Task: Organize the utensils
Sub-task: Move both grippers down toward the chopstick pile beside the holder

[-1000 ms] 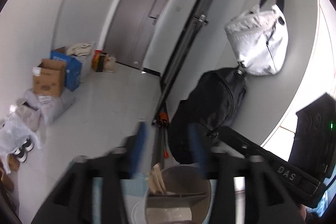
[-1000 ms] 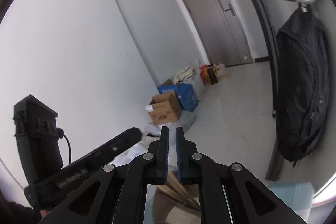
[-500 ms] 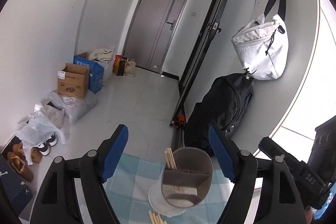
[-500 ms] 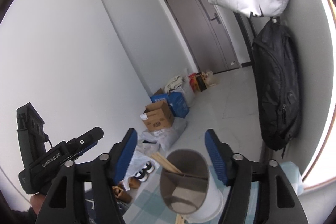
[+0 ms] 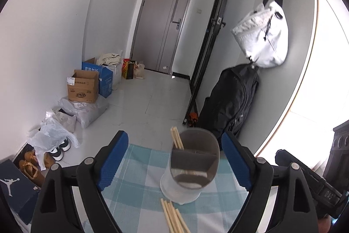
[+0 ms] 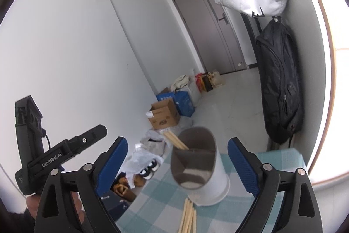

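Note:
A grey-and-white utensil holder [image 5: 192, 165] with inner dividers stands on the blue checked tablecloth [image 5: 139, 180]. Wooden chopsticks [image 5: 177, 141] stick out of its far-left compartment. Several loose chopsticks [image 5: 173, 216] lie on the cloth in front of it. My left gripper [image 5: 174, 162] is open and empty, with the holder between its blue pads but apart from them. In the right wrist view the holder [image 6: 197, 165] stands between the open, empty right gripper [image 6: 177, 165] pads, with chopsticks [image 6: 174, 140] inside and loose chopsticks [image 6: 188, 216] below it.
The table's far edge drops to a tiled floor with cardboard boxes [image 5: 84, 86], bags and shoes [image 5: 57, 149] along the left wall. A black backpack [image 5: 231, 102] and a white bag [image 5: 264, 40] hang on the right wall. The other gripper's body [image 6: 54, 156] shows at the left.
Both grippers have opened from shut to wide open and tilted down, so the holder and the tablecloth have come into view between the pads.

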### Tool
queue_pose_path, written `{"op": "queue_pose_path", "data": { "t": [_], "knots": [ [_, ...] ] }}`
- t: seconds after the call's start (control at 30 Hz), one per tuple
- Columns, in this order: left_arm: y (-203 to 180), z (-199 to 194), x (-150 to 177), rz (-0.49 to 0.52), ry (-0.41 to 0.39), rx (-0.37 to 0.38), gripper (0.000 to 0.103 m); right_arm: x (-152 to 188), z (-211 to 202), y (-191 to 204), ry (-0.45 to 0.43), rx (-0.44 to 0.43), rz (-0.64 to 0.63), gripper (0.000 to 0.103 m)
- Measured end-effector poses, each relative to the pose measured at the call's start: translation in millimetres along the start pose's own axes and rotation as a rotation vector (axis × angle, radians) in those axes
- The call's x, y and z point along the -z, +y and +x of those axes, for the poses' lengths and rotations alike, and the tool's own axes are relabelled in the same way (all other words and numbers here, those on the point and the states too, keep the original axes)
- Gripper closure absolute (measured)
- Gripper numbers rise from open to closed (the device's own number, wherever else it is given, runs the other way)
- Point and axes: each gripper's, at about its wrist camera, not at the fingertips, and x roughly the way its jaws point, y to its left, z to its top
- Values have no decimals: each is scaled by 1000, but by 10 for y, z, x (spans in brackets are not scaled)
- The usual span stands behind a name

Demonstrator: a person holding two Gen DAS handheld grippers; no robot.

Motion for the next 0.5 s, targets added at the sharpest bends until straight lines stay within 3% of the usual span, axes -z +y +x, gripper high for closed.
{"op": "queue_pose_path", "data": {
  "t": [0.5],
  "knots": [
    [55, 229, 618, 16, 138, -42, 18, 641, 90, -126, 181, 68, -14, 5]
  ]
}}
